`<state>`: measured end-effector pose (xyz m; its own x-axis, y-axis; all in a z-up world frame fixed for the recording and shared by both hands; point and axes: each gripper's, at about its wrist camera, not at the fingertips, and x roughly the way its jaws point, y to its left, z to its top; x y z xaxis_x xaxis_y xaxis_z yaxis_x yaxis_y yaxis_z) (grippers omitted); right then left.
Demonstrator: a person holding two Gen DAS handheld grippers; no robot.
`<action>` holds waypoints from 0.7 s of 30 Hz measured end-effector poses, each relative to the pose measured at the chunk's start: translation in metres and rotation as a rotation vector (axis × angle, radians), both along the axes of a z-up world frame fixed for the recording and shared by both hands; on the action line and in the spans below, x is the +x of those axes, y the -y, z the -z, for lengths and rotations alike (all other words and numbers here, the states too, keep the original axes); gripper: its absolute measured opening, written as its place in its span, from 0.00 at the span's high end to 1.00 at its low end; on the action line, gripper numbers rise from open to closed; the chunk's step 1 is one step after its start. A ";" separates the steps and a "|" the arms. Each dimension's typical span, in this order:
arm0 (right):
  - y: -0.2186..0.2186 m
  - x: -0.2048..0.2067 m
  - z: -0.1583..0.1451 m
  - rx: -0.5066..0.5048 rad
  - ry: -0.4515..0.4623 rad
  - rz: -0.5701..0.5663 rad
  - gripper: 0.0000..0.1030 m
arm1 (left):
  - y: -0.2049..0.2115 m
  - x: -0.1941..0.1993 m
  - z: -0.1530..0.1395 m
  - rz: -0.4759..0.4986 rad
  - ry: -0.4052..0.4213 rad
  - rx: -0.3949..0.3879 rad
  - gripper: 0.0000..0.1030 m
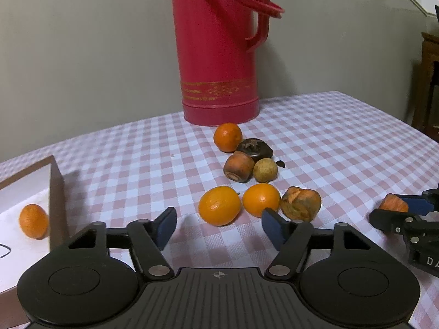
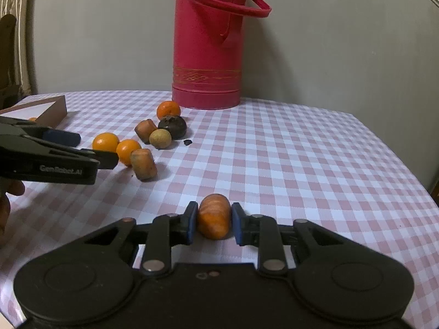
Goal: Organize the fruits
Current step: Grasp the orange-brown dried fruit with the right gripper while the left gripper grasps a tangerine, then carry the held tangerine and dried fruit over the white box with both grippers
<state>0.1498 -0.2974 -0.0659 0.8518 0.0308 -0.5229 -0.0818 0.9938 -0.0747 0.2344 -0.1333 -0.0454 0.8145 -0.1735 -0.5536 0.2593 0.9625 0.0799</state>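
Right gripper [image 2: 214,223] jaws clamping carrot piece [image 2: 214,220]; left gripper [image 1: 218,226] (jaws apart, empty) before oranges [image 1: 219,205].

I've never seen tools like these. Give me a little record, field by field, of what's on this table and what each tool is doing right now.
surface: table with a pink checked cloth
tall item: red jug, upright at the back
loose pile: oranges, carrot chunks, a dark fruit and a pale round fruit
box: box at the left, one orange inside
right gripper: fingers shut on a carrot piece
left gripper: fingers apart, holding nothing, aimed at the nearest orange
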 end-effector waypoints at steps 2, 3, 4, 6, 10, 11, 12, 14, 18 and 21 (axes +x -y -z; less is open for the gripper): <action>0.001 0.005 0.000 0.007 -0.002 0.002 0.83 | 0.002 0.004 0.001 0.000 -0.007 -0.003 0.36; 0.001 0.007 0.000 0.010 -0.003 0.001 0.83 | 0.002 0.006 0.001 0.005 -0.009 -0.009 0.39; 0.001 0.010 -0.001 0.015 -0.004 0.001 0.83 | 0.003 0.009 0.001 0.008 -0.013 -0.008 0.47; 0.002 0.013 -0.002 0.023 -0.009 0.003 0.83 | 0.005 0.015 0.003 0.010 -0.033 -0.005 0.60; 0.003 0.013 -0.002 0.032 -0.012 0.003 0.83 | 0.005 0.015 0.002 0.003 -0.029 -0.011 0.65; 0.003 0.013 -0.002 0.032 -0.013 0.004 0.83 | 0.004 0.014 0.002 -0.001 -0.019 -0.011 0.65; 0.003 0.014 -0.002 0.031 -0.013 0.006 0.84 | 0.004 0.012 0.001 -0.004 -0.012 -0.012 0.65; 0.002 0.014 -0.003 0.034 -0.014 0.006 0.84 | 0.002 0.009 0.001 -0.007 -0.010 -0.020 0.65; -0.002 0.012 -0.006 0.033 -0.006 0.000 0.84 | 0.000 -0.001 0.000 -0.006 -0.007 -0.009 0.65; -0.004 0.008 -0.011 0.038 0.006 0.001 0.84 | -0.002 -0.010 -0.002 -0.008 0.001 -0.002 0.65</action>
<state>0.1583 -0.2932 -0.0552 0.8552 0.0495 -0.5159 -0.0805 0.9960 -0.0378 0.2240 -0.1312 -0.0435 0.8164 -0.1683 -0.5525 0.2517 0.9647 0.0781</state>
